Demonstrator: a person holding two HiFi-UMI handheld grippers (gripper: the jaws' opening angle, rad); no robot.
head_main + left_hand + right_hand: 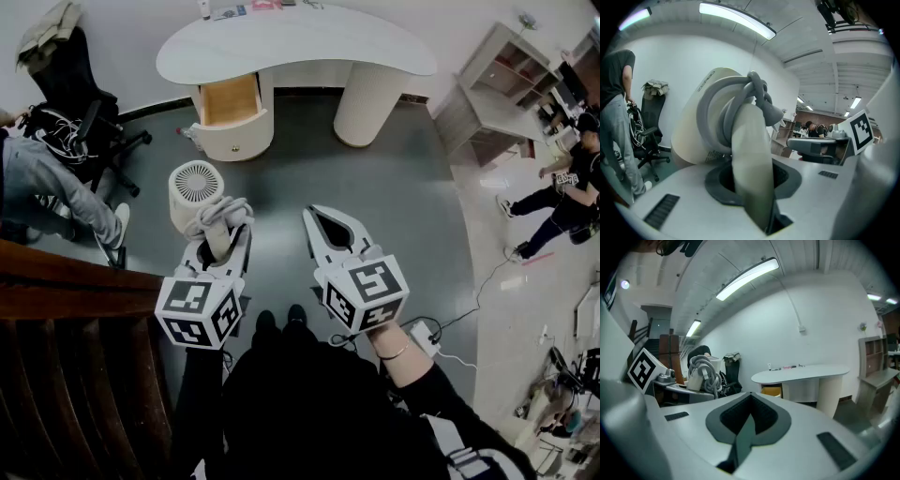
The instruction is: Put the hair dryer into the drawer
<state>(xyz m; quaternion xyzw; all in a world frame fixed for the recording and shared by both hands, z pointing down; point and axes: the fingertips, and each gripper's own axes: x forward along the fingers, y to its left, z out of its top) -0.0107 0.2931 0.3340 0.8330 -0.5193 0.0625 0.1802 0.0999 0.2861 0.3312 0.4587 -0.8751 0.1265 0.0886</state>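
Note:
My left gripper [225, 236] is shut on the handle of the cream hair dryer [195, 185], whose round vented end faces up. Its grey cord [217, 213] is wound round the body. In the left gripper view the hair dryer [717, 122] fills the middle, with its handle standing between the jaws. My right gripper [311, 217] is shut and holds nothing, level with the left one and to its right. The open drawer [230, 101], wood-lined and empty as far as I see, juts from the left pedestal of the white desk [300, 42], well ahead of both grippers.
A black office chair [80, 112] and a seated person's legs [47, 178] are at the left. A dark wooden stair rail [56, 291] runs at lower left. A shelf unit [506, 84] and other people [572, 187] are at the right. A power strip [427, 336] lies on the floor.

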